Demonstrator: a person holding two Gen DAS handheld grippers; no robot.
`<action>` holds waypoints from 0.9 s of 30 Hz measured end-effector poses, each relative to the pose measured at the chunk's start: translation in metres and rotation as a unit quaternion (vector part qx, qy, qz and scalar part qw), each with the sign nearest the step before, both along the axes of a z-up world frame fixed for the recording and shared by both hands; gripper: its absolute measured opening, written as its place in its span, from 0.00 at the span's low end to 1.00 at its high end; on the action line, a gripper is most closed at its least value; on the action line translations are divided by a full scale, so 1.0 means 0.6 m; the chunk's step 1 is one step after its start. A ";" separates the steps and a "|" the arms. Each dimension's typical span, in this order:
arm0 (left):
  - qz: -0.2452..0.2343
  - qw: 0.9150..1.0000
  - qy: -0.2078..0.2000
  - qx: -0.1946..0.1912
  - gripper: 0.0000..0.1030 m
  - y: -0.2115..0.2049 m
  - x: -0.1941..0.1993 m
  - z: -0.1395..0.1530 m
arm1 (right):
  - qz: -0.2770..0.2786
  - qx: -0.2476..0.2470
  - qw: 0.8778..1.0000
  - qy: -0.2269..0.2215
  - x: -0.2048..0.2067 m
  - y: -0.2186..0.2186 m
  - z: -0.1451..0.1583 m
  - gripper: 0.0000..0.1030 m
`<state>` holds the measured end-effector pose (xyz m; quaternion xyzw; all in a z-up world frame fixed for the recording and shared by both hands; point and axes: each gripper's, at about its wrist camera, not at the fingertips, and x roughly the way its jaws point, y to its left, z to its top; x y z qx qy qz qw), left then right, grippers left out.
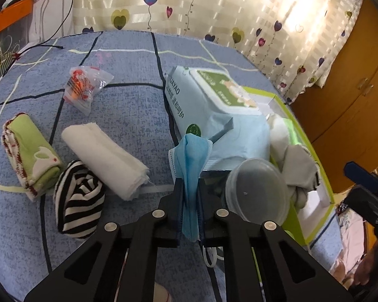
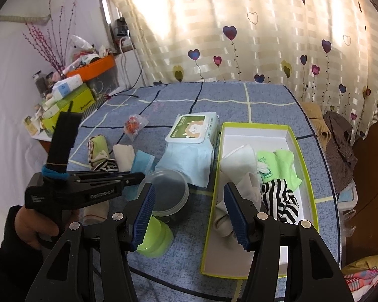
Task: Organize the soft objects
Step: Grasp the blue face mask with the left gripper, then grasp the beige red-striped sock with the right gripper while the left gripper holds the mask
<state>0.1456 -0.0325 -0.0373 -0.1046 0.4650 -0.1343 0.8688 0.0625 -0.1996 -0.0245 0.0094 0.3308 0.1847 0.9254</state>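
Observation:
My left gripper (image 1: 190,185) is shut on a blue face mask (image 1: 192,156), which stands up pinched between the pads, its ear loop hanging below. The right wrist view shows the mask (image 2: 142,162) just left of the wet wipes pack (image 2: 191,128). On the blue cloth to the left lie a green rabbit towel (image 1: 32,151), a rolled white cloth (image 1: 105,156) and a striped sock (image 1: 78,201). My right gripper (image 2: 189,191) is open and holds nothing, between a round lidded tub (image 2: 167,188) and the green-rimmed box (image 2: 254,124), which holds white, green and striped cloths.
A small plastic bag (image 1: 83,85) with orange contents lies farther back. A green cup (image 2: 153,239) stands under the right gripper's left finger. Boxes and an orange bin (image 2: 95,69) crowd the left side. A heart-print curtain hangs behind the table.

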 end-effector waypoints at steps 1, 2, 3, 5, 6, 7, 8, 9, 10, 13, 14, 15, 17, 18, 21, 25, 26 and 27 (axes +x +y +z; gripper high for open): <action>0.002 1.000 -0.005 -0.004 0.09 0.004 -0.006 0.007 | 0.001 0.000 1.000 -0.001 -0.002 0.000 0.002 0.55; 0.004 1.000 -0.010 -0.007 0.09 0.008 -0.011 0.012 | 0.001 0.000 1.000 -0.003 -0.004 0.001 0.003 0.55; 0.007 1.000 -0.015 -0.010 0.09 0.012 -0.016 0.019 | 0.001 0.000 1.000 -0.005 -0.006 0.003 0.005 0.55; 0.011 0.999 -0.031 -0.018 0.09 0.023 -0.032 0.039 | 0.004 0.002 1.000 -0.007 -0.009 0.005 0.009 0.55; 0.013 0.999 -0.037 -0.019 0.09 0.027 -0.036 0.046 | 0.006 0.001 1.000 -0.008 -0.011 0.009 0.011 0.55; 0.016 0.999 -0.044 -0.022 0.09 0.033 -0.044 0.055 | 0.008 -0.001 1.000 -0.009 -0.013 0.013 0.012 0.55; 0.018 0.998 -0.050 -0.024 0.09 0.039 -0.051 0.063 | 0.011 -0.002 1.000 -0.010 -0.015 0.017 0.014 0.55; 0.021 0.998 -0.057 -0.024 0.09 0.045 -0.058 0.069 | 0.014 -0.002 1.000 -0.011 -0.016 0.022 0.016 0.55; 0.026 0.997 -0.064 -0.026 0.09 0.054 -0.067 0.077 | 0.018 -0.003 1.000 -0.010 -0.017 0.028 0.017 0.55; 0.039 0.996 -0.075 -0.027 0.09 0.081 -0.082 0.087 | 0.031 -0.006 0.999 -0.013 -0.018 0.049 0.022 0.55; 0.046 0.996 -0.078 -0.027 0.09 0.093 -0.088 0.088 | 0.034 -0.006 0.999 -0.012 -0.018 0.055 0.023 0.55; 0.053 0.995 -0.079 -0.028 0.09 0.104 -0.093 0.089 | 0.039 -0.006 0.999 -0.010 -0.017 0.064 0.023 0.55; 0.067 0.994 -0.081 -0.028 0.09 0.125 -0.101 0.090 | 0.050 -0.006 0.999 -0.007 -0.014 0.082 0.022 0.55; 0.072 0.994 -0.082 -0.028 0.09 0.133 -0.104 0.090 | 0.057 -0.007 0.998 -0.006 -0.013 0.091 0.022 0.55; 0.093 0.992 -0.083 -0.028 0.09 0.165 -0.116 0.086 | 0.074 -0.017 0.997 -0.007 -0.011 0.123 0.021 0.55; 0.110 0.990 -0.081 -0.030 0.09 0.196 -0.128 0.077 | 0.108 -0.030 0.994 0.005 -0.004 0.173 0.009 0.55; 0.114 0.990 -0.080 -0.031 0.09 0.201 -0.132 0.075 | 0.114 -0.033 0.993 0.008 -0.001 0.185 0.006 0.55; 0.118 0.989 -0.080 -0.032 0.09 0.207 -0.135 0.072 | 0.120 -0.037 0.992 0.014 0.004 0.200 0.002 0.55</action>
